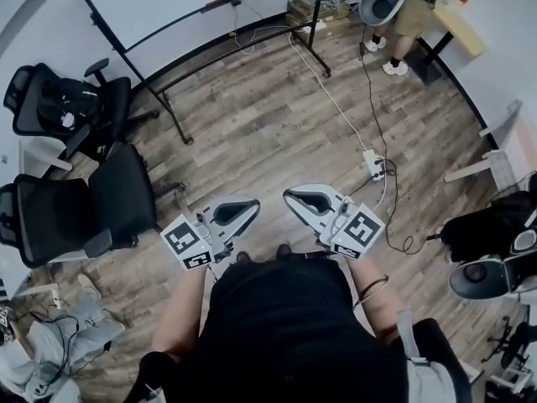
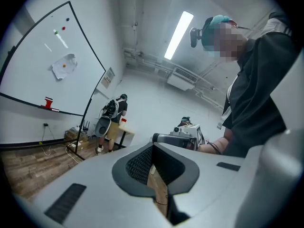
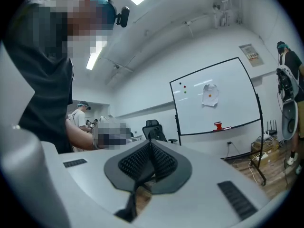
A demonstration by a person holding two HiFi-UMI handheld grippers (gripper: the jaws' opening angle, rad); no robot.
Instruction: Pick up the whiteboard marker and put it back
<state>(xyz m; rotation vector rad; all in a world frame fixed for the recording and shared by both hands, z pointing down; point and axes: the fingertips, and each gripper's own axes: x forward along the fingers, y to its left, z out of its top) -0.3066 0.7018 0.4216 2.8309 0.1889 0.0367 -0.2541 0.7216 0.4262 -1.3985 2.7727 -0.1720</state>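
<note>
left gripper point(image 1: 250, 203) closed, empty; right gripper point(image 1: 291, 196) too (whiteboard tray point(image 3: 199, 131): red block point(image 3: 218, 126))

no text can be read; the wall notice point(image 3: 250, 54) is too small.

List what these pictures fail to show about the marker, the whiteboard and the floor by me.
1. Whiteboard marker: the thin pale item beside the red object at the whiteboard's lower edge is too small, in every view, to name.
2. Paper on the whiteboard: right gripper view, marks too small to read.
3. Floor at the person's feet: head view, hidden by the person's torso.
</note>
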